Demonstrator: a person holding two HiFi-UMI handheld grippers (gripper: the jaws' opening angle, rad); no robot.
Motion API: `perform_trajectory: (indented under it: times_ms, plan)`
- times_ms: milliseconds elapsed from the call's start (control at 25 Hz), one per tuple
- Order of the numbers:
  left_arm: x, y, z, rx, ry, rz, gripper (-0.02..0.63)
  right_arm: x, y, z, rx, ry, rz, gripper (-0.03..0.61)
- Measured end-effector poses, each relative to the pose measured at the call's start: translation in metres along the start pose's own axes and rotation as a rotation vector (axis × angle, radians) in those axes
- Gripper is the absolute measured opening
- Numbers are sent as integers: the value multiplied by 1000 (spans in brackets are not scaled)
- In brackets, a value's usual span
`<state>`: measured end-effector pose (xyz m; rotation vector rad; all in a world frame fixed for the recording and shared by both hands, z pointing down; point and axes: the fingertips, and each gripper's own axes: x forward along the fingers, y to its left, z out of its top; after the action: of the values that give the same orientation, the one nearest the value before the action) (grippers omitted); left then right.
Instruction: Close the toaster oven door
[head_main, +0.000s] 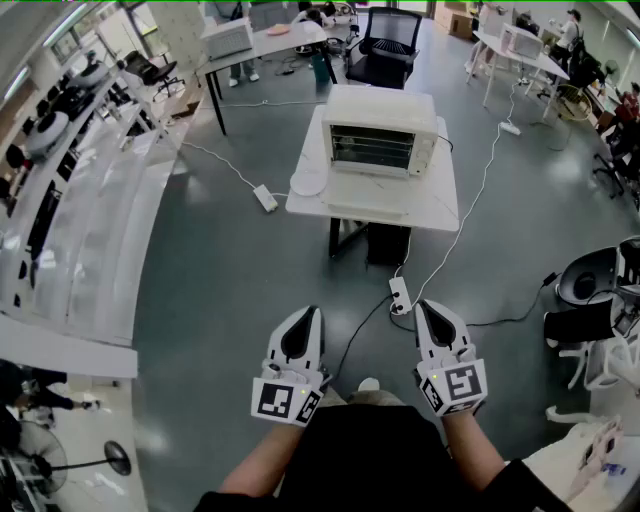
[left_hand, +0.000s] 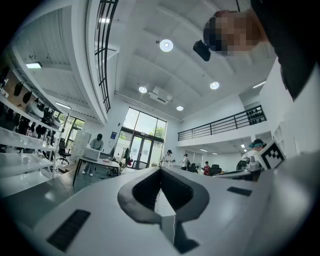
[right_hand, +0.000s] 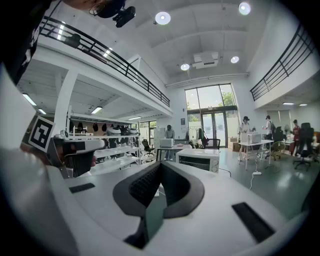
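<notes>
Well back from the toaster oven (head_main: 380, 135) on the white table (head_main: 440, 203), its door (head_main: 368, 193) folded down flat toward the person, with left gripper (head_main: 312, 312) and right gripper (head_main: 424, 306) held low side by side near the waist, each pair of jaws pressed together on nothing.

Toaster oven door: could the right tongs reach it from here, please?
Probably not yet. The right tongs are held near the person's body, and the toaster oven door lies across open floor on the table. Only distance is in the way.
</notes>
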<state>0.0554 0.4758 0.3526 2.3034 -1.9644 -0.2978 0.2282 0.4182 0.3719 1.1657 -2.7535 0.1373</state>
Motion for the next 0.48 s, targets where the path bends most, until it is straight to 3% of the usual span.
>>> perform_trajectory:
  times_ms: [280,480]
  plan:
    - [-1,-1,-6,-13,9,13,17,-4,2,6,78,-49,31,20]
    - [0,-9,-9,-13,13,12,17,-15,3,3,57,-42,42,20]
